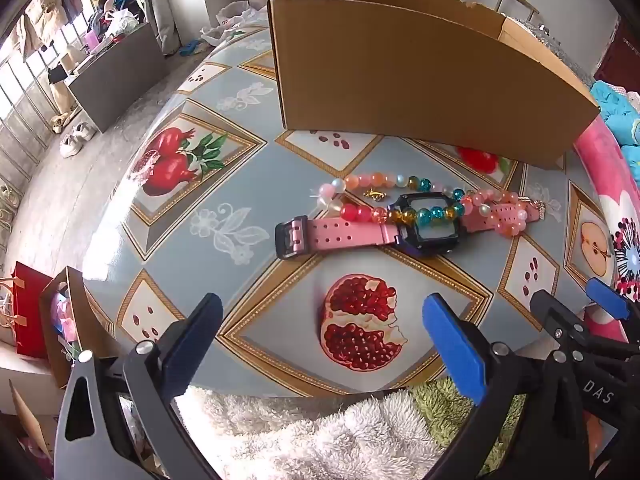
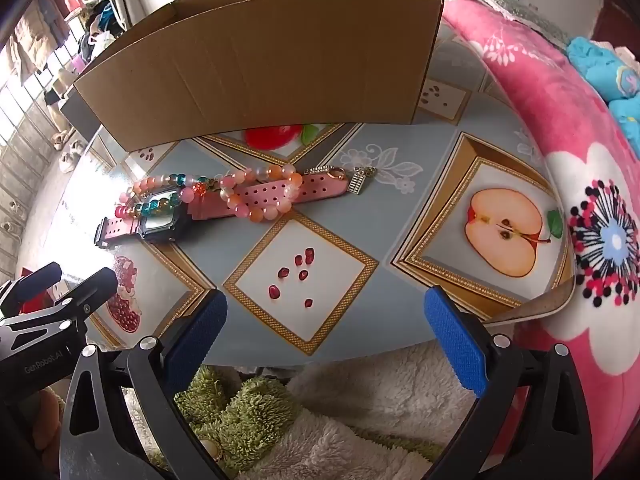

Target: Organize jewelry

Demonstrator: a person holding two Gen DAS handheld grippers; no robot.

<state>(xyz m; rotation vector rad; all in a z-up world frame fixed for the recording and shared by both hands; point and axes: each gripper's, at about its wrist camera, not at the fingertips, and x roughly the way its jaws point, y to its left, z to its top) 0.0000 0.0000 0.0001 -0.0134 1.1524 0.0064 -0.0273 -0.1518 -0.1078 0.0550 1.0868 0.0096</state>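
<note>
A pink perforated-strap watch (image 1: 400,224) is laid flat on the glossy printed desk (image 1: 224,184), its long axis running left-right before the cardboard box (image 1: 400,72). Round glassy beaded bracelets (image 1: 404,200) are draped over it. Left gripper (image 1: 324,332) and right gripper (image 2: 326,322) are held spread, empty.

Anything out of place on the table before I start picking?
The bead bracelets lie tangled across the pink watch, so they overlap instead of lying apart. The cardboard box has a torn rim.

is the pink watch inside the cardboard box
No, the pink-strapped watch lies on the table in front of the brown cardboard box.
</note>
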